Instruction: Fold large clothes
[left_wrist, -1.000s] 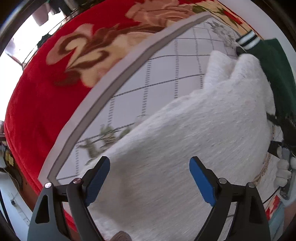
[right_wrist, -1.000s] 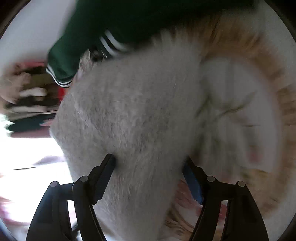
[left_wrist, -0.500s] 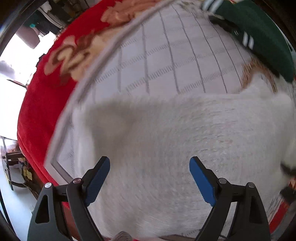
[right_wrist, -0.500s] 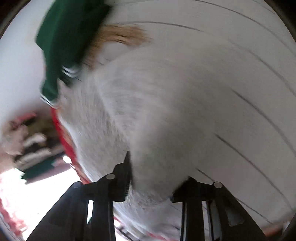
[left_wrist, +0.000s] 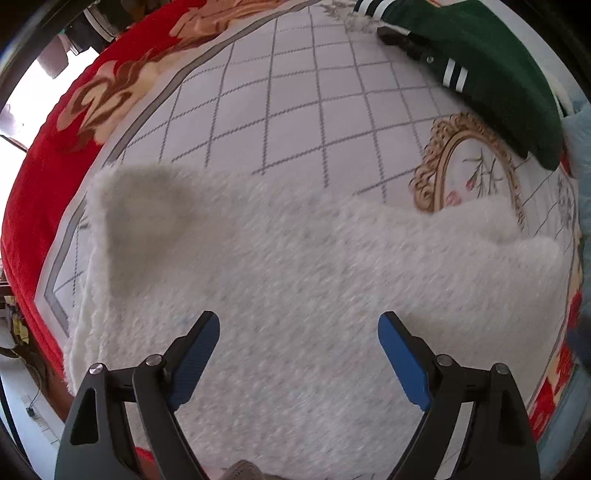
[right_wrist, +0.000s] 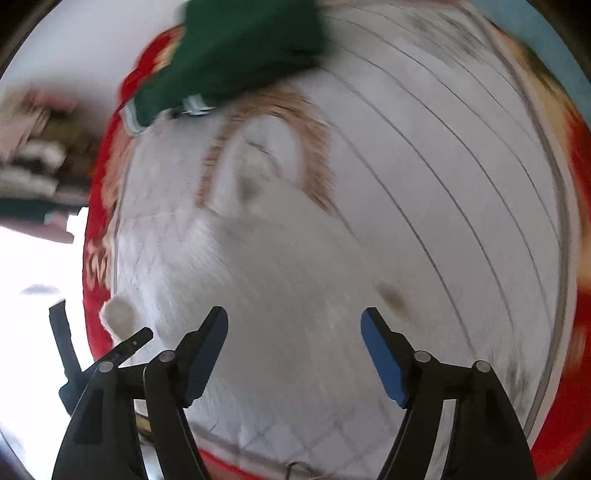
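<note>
I am holding both sets of fingers released: the left gripper (left_wrist: 299, 354) is hovering over the white fluffy garment (left_wrist: 295, 266) lying on the quilted bed cover (left_wrist: 295, 92), and the right gripper (right_wrist: 293, 350), jaws just reopened with nothing between them, is hanging above it too. I am judging that the next fold needs a clean edge pinched squarely before lifting. The right view is blurring badly, so I cannot tell where the garment's hem lies, and the green garment (left_wrist: 491, 74) is partly cut off.

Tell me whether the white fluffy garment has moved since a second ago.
Yes. In the left wrist view the white fluffy garment now lies spread wide, clear of the green garment it bunched against before.
</note>
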